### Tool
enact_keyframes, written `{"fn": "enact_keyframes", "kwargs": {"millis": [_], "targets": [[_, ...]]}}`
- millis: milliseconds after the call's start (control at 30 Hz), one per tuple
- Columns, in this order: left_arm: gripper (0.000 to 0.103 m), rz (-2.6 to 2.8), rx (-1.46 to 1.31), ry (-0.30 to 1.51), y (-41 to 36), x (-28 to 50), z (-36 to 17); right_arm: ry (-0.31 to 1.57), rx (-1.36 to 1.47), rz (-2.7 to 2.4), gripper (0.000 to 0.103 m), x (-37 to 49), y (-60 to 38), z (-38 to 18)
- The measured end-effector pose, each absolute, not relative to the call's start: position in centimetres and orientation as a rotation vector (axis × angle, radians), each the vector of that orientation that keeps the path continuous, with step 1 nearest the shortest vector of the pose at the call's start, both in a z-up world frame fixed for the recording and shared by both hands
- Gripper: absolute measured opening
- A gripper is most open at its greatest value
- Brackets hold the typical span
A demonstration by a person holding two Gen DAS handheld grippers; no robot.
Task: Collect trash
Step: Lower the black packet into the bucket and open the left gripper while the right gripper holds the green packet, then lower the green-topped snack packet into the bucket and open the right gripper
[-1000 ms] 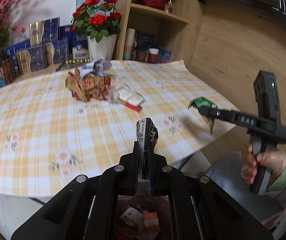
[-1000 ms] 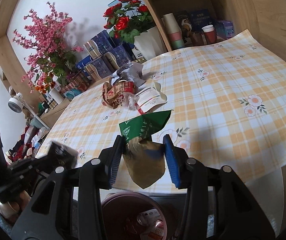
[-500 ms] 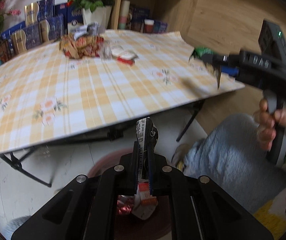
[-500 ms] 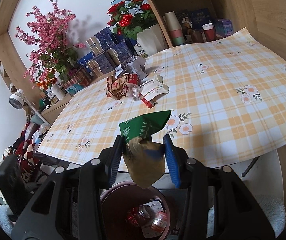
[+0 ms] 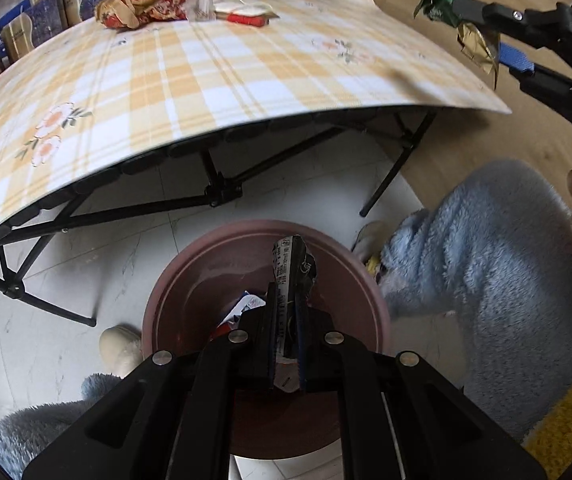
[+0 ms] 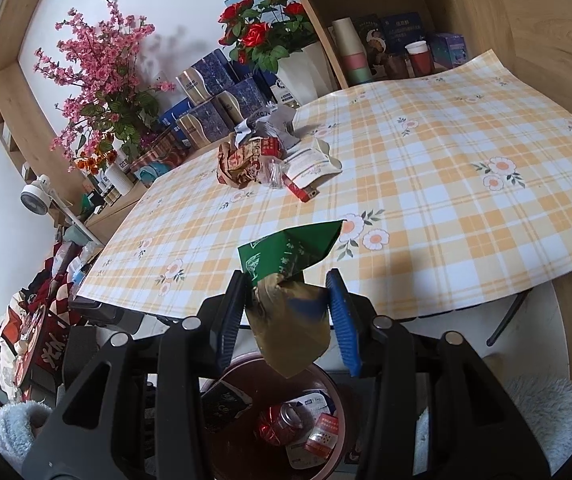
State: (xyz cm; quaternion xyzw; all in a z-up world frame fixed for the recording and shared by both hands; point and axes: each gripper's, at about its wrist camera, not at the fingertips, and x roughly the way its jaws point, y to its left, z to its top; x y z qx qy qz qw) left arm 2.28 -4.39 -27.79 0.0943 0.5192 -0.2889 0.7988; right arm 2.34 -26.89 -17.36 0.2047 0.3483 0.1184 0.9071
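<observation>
Maroon bin (image 5: 190,280) (one); two claws, one wrapper each.

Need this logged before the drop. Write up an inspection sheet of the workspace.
Surface: plaid tablecloth on a folding table.
Job's things: bin on the floor, trash inside; crumpled wrapper pile on the cloth.
Clutter: red cup, boxes behind.
Grippers: left gripper shut on a flattened wrapper over the bin; right gripper shut on a green and gold packet.
Cables: nothing seen.
Surroundings: rose vase, shelves.
</observation>
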Motion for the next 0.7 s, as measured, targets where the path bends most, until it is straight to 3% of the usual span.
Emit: {"fn": "enact_keyframes", "kwargs": {"millis": [267,333,400,567,700], "targets": [[0.011,-0.591,0.211,1.132,-4.8,2.6,-28.6,0.741,0.428,0.25,0.043,2.1,-26.7,-18.3],[0.02,-0.587,0.189,1.132,-4.6,2.9,-28.4,0.746,0.426,0.254,0.043,2.0,-26.5,-18.5],[0.046,-0.579,0.169,1.109,-4.2,2.9,-28.0,0.749,0.423,0.257,0.043,2.0,-26.4,-18.6],[0.056,-0.543,0.106,1.024,-3.0,2.8,-26.3,0.763,0.417,0.264,0.043,2.0,-26.1,-19.0],[0.071,-0.492,0.045,0.942,-1.4,2.7,-24.5,0.781,0.404,0.276,0.043,1.9,-25.5,-19.5]]}}
